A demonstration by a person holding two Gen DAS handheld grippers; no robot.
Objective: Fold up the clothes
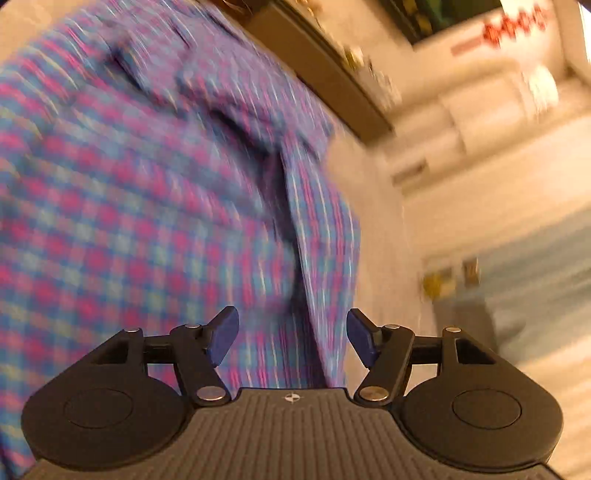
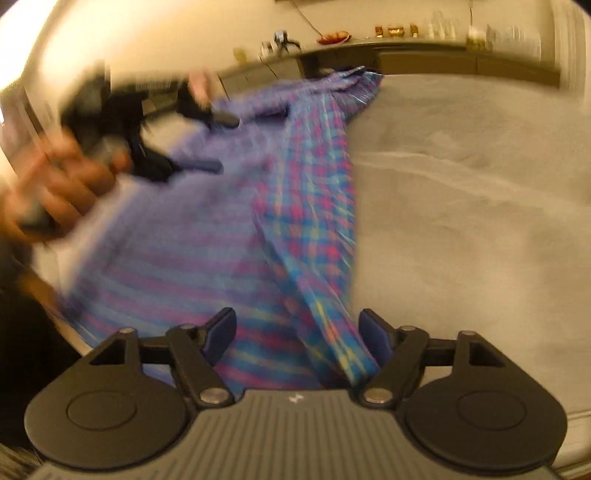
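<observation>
Jaws of my right gripper [image 2: 297, 341] parted, plaid shirt [image 2: 303, 206] fold lying between pads, unpinched. Left gripper [image 1: 293, 339] jaws likewise apart above shirt, gripping nothing. Shirt spread on grey bed [image 2: 461, 206], stretching toward far counter [image 2: 424, 61]. Left hand [image 2: 62, 184] blurred.

- You are in a home, in what looks like a bedroom or living room, lit with warm yellowish light.
- A plaid shirt [image 2: 306, 192] lies spread over a pale grey bed cover [image 2: 461, 192].
- Behind the bed, a long low cabinet [image 2: 424, 61] carries glasses, small jars and a dish.
- A red ornament [image 1: 513, 26] hangs on the pale wall.
</observation>
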